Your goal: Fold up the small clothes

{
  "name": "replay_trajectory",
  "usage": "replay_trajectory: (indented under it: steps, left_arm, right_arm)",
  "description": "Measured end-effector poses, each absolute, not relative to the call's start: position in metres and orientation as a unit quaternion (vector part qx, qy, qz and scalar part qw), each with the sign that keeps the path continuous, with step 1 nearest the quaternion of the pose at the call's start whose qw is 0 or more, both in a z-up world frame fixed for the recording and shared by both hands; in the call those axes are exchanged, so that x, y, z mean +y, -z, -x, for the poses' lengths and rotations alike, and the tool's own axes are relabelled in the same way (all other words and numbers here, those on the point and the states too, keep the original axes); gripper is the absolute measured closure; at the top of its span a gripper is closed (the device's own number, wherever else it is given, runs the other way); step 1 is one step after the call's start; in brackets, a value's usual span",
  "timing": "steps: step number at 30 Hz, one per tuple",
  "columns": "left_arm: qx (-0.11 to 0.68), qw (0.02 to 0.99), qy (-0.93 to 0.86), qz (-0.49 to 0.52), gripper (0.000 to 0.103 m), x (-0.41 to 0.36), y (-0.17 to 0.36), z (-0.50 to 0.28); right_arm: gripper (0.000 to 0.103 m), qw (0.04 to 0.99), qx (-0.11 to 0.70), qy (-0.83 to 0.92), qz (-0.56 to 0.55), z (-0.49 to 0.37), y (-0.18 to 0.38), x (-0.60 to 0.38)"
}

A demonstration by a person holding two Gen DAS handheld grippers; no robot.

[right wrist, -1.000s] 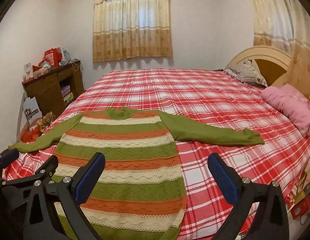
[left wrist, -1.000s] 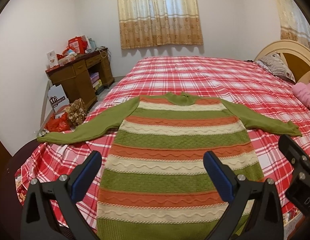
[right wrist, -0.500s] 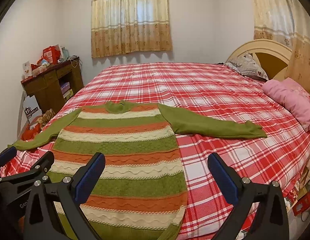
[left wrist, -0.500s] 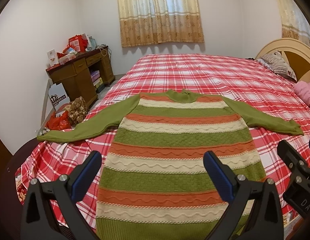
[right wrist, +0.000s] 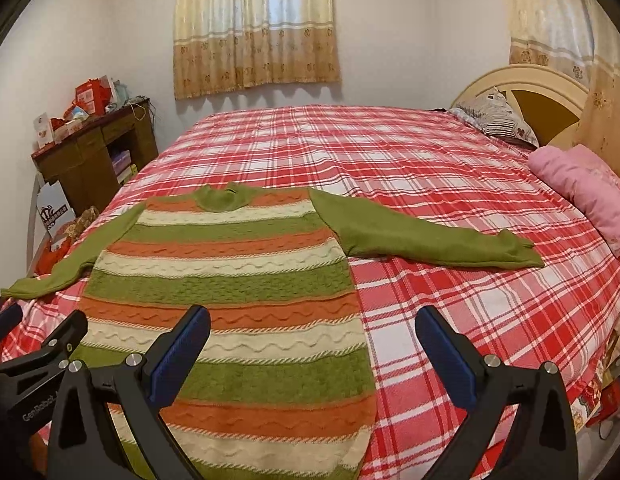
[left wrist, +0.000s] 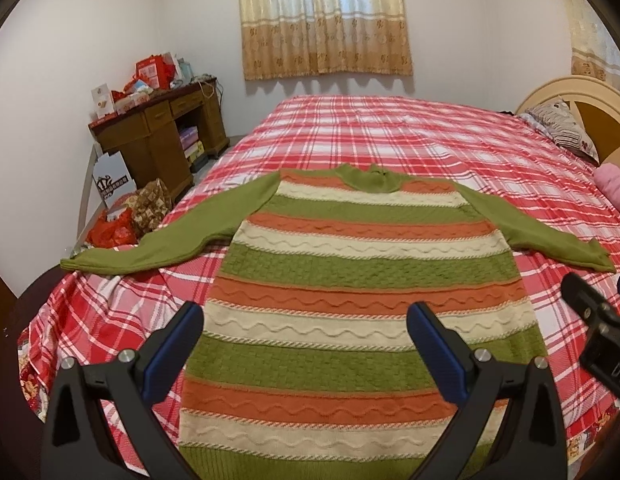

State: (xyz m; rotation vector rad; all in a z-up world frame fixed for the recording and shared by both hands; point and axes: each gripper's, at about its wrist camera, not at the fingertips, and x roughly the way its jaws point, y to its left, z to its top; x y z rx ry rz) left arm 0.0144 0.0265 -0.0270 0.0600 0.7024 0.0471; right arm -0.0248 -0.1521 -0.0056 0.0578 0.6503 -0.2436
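A knitted sweater (left wrist: 361,276) with green, orange and cream stripes lies flat on the red plaid bed (left wrist: 389,136), collar away from me, both green sleeves spread out sideways. It also shows in the right wrist view (right wrist: 226,280). My left gripper (left wrist: 306,332) is open and empty, hovering above the sweater's lower body. My right gripper (right wrist: 313,340) is open and empty above the sweater's right hem edge. The right sleeve (right wrist: 429,240) stretches toward the pillows. Each gripper shows at the edge of the other's view.
A wooden desk (left wrist: 158,136) with boxes stands left of the bed, with bags (left wrist: 130,216) on the floor beside it. A pink blanket (right wrist: 585,192) and a pillow (right wrist: 497,116) lie by the headboard at right. Curtains hang on the far wall.
Both grippers have risen and tilted down a little, so the sweater sits lower in the frames. Both stay open. The sweater has not moved.
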Motion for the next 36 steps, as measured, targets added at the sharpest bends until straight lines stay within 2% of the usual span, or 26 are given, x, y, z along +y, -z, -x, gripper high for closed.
replay_trajectory:
  steps: [10,17,20,30,31,33,34,36]
  left_arm:
    - [0.375,0.926,-0.042,-0.018,0.0,0.036,0.048,-0.062]
    - [0.363,0.928,-0.075,-0.022,0.0,0.048,0.052,-0.107]
    - [0.362,0.928,-0.089,-0.017,0.0,0.056,0.06,-0.122]
    - [0.367,0.921,-0.13,-0.008,0.0,0.071,0.099,-0.156]
    - [0.369,0.92,-0.132,-0.007,0.0,0.072,0.104,-0.158]
    - [0.377,0.916,-0.134,-0.002,0.0,0.072,0.113,-0.16]
    - [0.383,0.914,-0.132,0.003,0.0,0.073,0.118,-0.161]
    - [0.387,0.913,-0.131,0.013,0.0,0.075,0.126,-0.161]
  right_arm:
    - [0.001,0.93,0.338,0.143,-0.036,-0.023,0.014,-0.18]
    - [0.001,0.921,0.337,0.185,-0.057,-0.05,0.021,-0.236]
    - [0.001,0.911,0.331,0.234,-0.075,-0.056,0.027,-0.287]
    - [0.002,0.835,0.303,0.392,-0.239,-0.029,0.061,-0.498]
    - [0.006,0.825,0.309,0.403,-0.248,-0.028,0.066,-0.51]
    - [0.022,0.805,0.326,0.42,-0.263,-0.027,0.079,-0.532]
    - [0.033,0.8,0.337,0.42,-0.265,-0.03,0.085,-0.537]
    - [0.036,0.792,0.365,0.419,-0.253,-0.04,0.095,-0.538]
